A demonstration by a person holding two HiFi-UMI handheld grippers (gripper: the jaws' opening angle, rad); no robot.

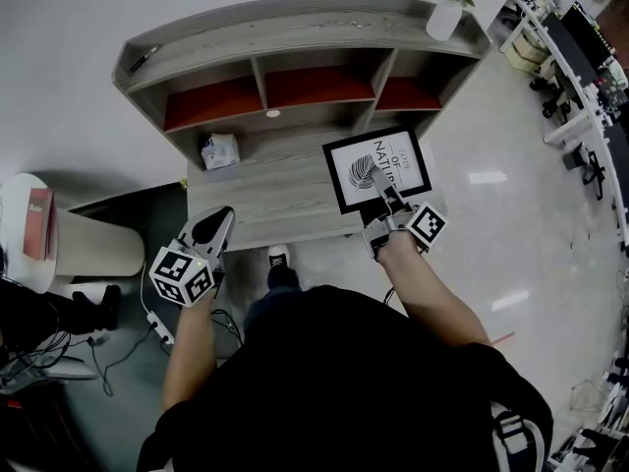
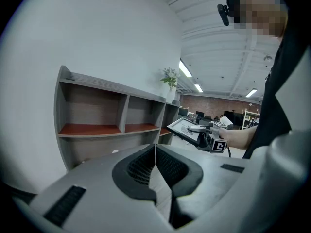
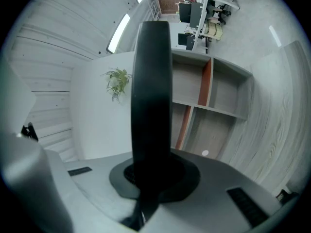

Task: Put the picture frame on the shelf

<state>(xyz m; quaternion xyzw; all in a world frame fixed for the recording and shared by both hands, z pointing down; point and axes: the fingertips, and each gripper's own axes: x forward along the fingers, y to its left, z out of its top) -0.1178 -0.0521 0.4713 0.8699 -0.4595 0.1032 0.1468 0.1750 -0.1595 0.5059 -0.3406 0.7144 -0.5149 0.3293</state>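
Observation:
A black picture frame [image 1: 378, 168] with a white leaf print hangs over the right end of the grey shelf unit's lower counter [image 1: 265, 190]. My right gripper [image 1: 385, 191] is shut on its near edge. In the right gripper view the frame's dark edge [image 3: 151, 96] stands upright between the jaws, with the red-backed shelf compartments [image 3: 214, 93] behind it. My left gripper [image 1: 222, 218] sits at the counter's front left, shut with nothing in it. In the left gripper view its jaws [image 2: 155, 152] meet, and the frame [image 2: 182, 127] and the right gripper [image 2: 210, 136] show at the right.
A white vase with a plant [image 1: 444, 13] stands on the shelf top's right end. A small packet [image 1: 220, 151] lies on the counter at the left. A round white table with a red book [image 1: 39, 224] is at far left. Desks [image 1: 580, 67] line the right.

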